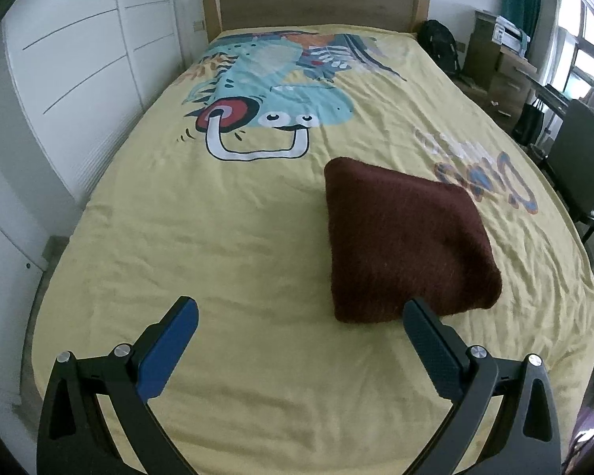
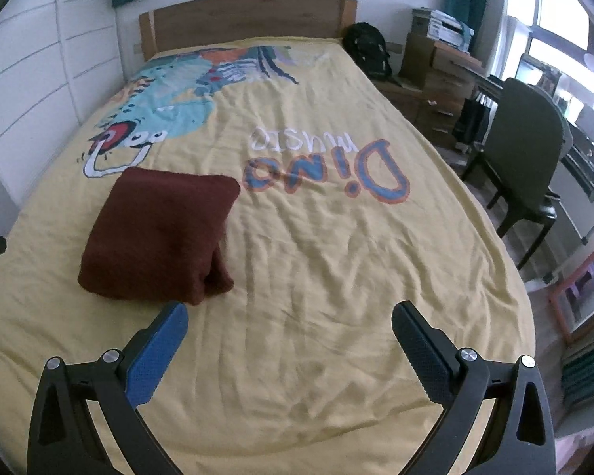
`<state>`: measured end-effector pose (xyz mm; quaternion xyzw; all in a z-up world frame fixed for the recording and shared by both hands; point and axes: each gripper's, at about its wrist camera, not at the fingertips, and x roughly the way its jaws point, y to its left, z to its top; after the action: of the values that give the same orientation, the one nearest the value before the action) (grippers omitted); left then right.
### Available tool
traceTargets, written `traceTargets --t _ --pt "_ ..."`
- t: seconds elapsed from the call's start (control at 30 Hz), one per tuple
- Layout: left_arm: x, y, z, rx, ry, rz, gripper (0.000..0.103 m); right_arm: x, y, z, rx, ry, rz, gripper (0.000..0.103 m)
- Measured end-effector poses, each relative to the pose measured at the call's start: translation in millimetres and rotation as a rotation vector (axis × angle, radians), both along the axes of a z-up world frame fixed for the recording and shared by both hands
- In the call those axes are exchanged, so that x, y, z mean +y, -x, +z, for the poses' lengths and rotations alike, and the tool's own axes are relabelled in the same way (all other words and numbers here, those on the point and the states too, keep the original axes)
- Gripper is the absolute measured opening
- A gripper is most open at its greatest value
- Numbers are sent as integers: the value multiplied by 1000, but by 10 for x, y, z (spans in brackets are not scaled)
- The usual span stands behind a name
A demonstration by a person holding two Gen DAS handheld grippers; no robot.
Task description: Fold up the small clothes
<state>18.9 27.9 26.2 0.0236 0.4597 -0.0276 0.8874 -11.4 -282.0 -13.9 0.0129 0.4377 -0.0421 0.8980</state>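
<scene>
The dark maroon fuzzy knitted garment (image 1: 406, 243) lay folded into a compact square on the yellow dinosaur-print bedspread (image 1: 225, 237), right of centre in the left view. The left gripper (image 1: 301, 312) and right gripper (image 2: 289, 314) hovered spread, empty, likely because folding looked finished.

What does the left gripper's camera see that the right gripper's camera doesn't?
Only the left wrist view shows the dinosaur drawing whole, with its white mouth.

Only the right wrist view shows the full words "Dino music" and the whole chair.

Both show the folded brown garment lying on the yellow bedspread, the wooden headboard, a black backpack, and an open, empty gripper: the left gripper, the right gripper.
</scene>
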Motion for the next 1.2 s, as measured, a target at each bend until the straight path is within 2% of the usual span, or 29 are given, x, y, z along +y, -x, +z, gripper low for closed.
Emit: traceTargets --t 1.2 --pt "25 -18 -123 42 -11 -16 102 -11 2 -29 15 19 -3 103"
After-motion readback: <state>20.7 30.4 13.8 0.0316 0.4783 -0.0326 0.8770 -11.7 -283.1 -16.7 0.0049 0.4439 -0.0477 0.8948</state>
